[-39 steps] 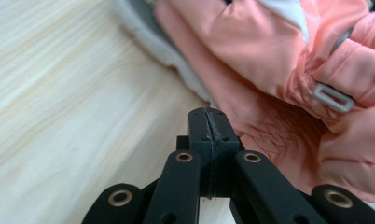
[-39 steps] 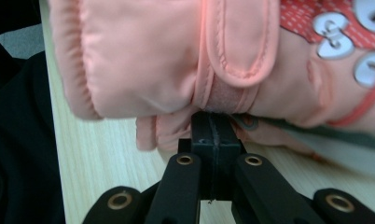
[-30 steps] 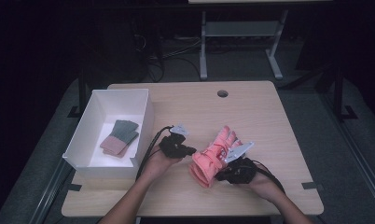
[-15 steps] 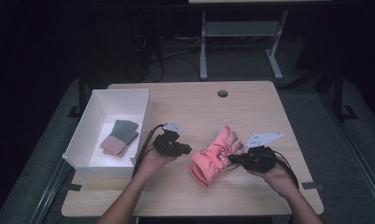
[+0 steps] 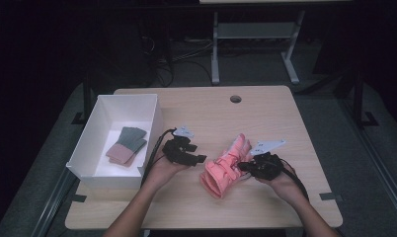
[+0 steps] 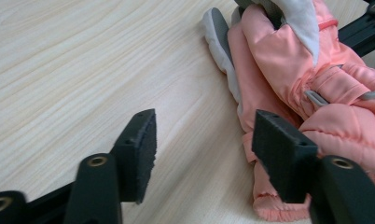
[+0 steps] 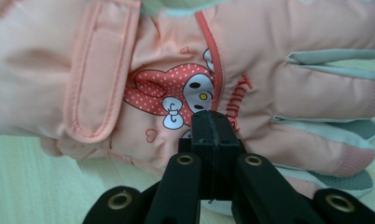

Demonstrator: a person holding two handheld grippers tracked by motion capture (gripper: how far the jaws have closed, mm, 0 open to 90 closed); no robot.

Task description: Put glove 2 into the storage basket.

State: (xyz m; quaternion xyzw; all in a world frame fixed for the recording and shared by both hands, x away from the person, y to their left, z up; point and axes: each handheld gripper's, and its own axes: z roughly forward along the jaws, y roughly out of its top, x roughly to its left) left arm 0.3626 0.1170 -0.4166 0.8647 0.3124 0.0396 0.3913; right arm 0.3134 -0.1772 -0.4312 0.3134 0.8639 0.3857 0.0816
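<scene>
Lying on the wooden table (image 5: 285, 113), right of the middle: pink gloves (image 5: 225, 165), stacked, fingers pointing away from the person. Pinching the edge of the top glove near its cartoon patch (image 7: 176, 93): right gripper (image 7: 212, 135), jaws pressed together. Hovering just left of the gloves' cuff: left gripper (image 6: 202, 144), jaws spread wide, holding nothing, one jaw right beside the fabric. Sitting at the table's left edge: white box (image 5: 152, 126), holding a folded green and pink pair (image 5: 126, 144).
</scene>
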